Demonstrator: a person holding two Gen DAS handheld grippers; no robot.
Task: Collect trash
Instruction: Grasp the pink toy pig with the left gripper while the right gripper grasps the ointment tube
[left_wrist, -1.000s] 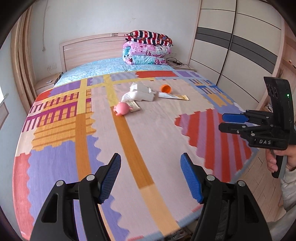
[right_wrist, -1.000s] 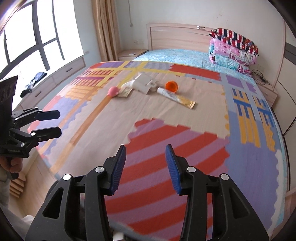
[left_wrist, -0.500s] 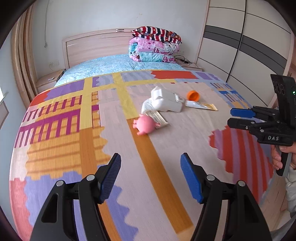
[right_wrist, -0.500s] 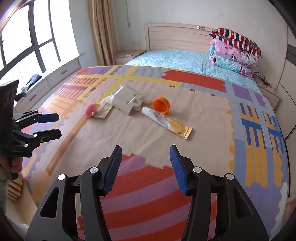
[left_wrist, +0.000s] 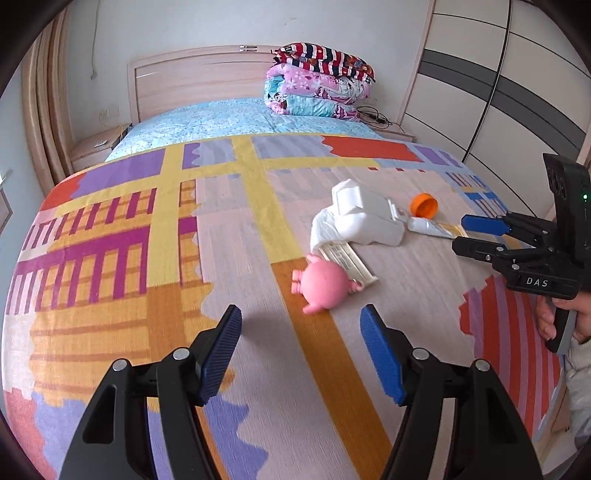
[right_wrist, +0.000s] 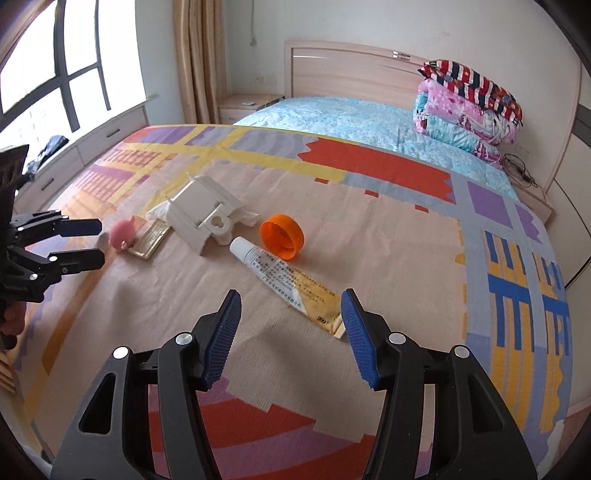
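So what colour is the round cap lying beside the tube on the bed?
The cap is orange, open side showing; clearest in the right wrist view.

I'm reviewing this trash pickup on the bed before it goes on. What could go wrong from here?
The squeezed tube lies flat on the soft bedspread, so the opening right tool may pinch fabric with it. The pink pig toy overlaps a flat packet, so the left tool could drag both.
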